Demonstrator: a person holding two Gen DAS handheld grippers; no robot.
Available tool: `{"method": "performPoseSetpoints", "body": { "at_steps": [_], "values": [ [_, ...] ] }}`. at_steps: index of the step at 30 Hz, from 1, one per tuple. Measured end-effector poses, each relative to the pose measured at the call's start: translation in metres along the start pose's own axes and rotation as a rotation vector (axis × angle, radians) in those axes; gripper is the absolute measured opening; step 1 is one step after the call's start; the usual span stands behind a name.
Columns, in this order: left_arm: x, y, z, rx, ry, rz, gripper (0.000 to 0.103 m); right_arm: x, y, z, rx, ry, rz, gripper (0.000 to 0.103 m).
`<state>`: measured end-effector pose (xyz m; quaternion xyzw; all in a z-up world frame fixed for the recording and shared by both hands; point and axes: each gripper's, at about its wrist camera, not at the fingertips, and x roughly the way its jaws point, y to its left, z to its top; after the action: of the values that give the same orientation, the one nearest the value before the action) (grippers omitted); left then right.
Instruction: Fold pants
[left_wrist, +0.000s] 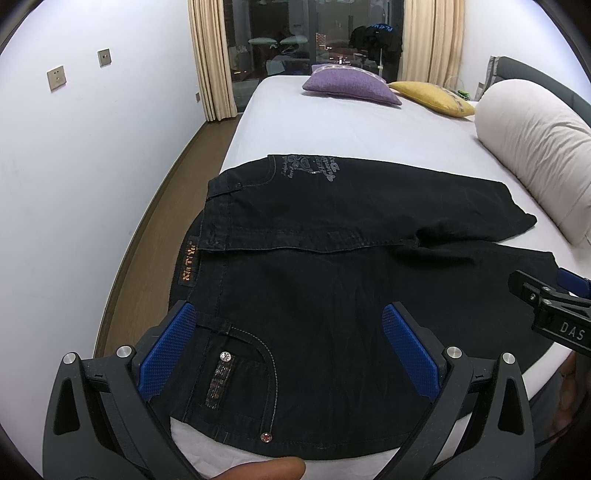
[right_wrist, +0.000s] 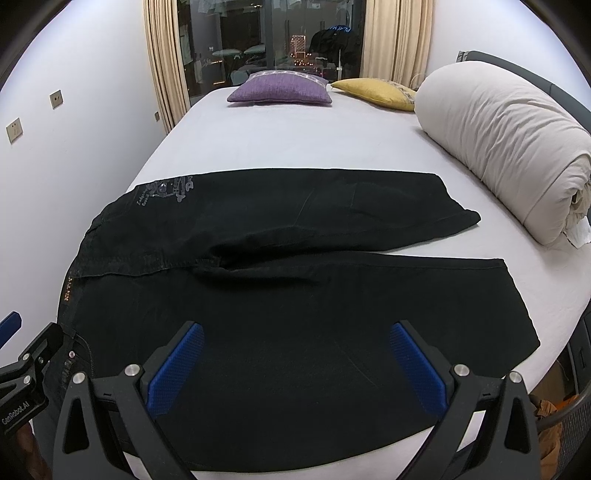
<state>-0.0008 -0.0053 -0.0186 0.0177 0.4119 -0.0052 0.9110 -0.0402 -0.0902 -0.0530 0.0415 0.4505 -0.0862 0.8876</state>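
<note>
Black pants (right_wrist: 280, 295) lie spread flat across the near end of the bed (right_wrist: 295, 140), waistband left. Left gripper (left_wrist: 288, 343) and right gripper (right_wrist: 295, 358) hover above them, jaws wide and empty. Best pinch the near edge at both ends, then lift evenly.

One pair of black pants (right_wrist: 295, 314) lies on one bed (right_wrist: 280, 136), with two cushions, one purple (right_wrist: 280, 90) and one yellow (right_wrist: 376, 92). There is one rolled duvet (right_wrist: 509, 147). Two grippers show: left (left_wrist: 288, 350) and right (right_wrist: 295, 365).
</note>
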Motion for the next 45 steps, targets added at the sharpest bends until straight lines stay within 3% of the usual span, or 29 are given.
{"method": "performPoseSetpoints", "body": {
  "at_steps": [6,9,11,12,16,22,25,29,36,38,43,45],
  "values": [
    [0.011,0.002,0.013,0.015,-0.003,-0.038,0.103,0.010,0.000,0.006,-0.016,0.021,0.001,0.103],
    [0.019,0.004,0.027,0.056,-0.043,-0.042,0.103,0.017,0.000,0.012,-0.030,0.030,0.010,0.103],
    [0.034,0.005,0.042,0.096,-0.028,-0.065,0.103,0.023,0.001,0.019,-0.041,0.026,0.030,0.103],
    [0.042,0.007,0.050,0.109,-0.011,-0.094,0.103,0.027,0.001,0.024,-0.053,0.026,0.046,0.103],
    [0.088,0.023,0.087,0.100,0.066,-0.328,0.103,0.043,-0.002,0.054,-0.129,-0.006,0.147,0.103],
    [0.149,0.035,0.144,0.193,0.113,-0.282,0.103,0.081,-0.005,0.113,-0.325,-0.062,0.332,0.102],
    [0.186,0.047,0.180,0.223,0.116,-0.298,0.103,0.106,0.001,0.138,-0.437,-0.065,0.400,0.093],
    [0.245,0.055,0.217,0.344,0.194,-0.316,0.103,0.141,0.009,0.165,-0.492,-0.016,0.498,0.080],
    [0.302,0.058,0.219,0.517,0.360,-0.340,0.100,0.192,0.034,0.188,-0.592,0.024,0.562,0.080],
    [0.308,0.061,0.218,0.528,0.372,-0.349,0.099,0.205,0.042,0.193,-0.607,0.043,0.571,0.079],
    [0.318,0.066,0.227,0.517,0.388,-0.379,0.079,0.224,0.065,0.204,-0.665,0.064,0.591,0.077],
    [0.313,0.063,0.223,0.519,0.386,-0.385,0.058,0.229,0.076,0.208,-0.683,0.073,0.590,0.077]
  ]
}}
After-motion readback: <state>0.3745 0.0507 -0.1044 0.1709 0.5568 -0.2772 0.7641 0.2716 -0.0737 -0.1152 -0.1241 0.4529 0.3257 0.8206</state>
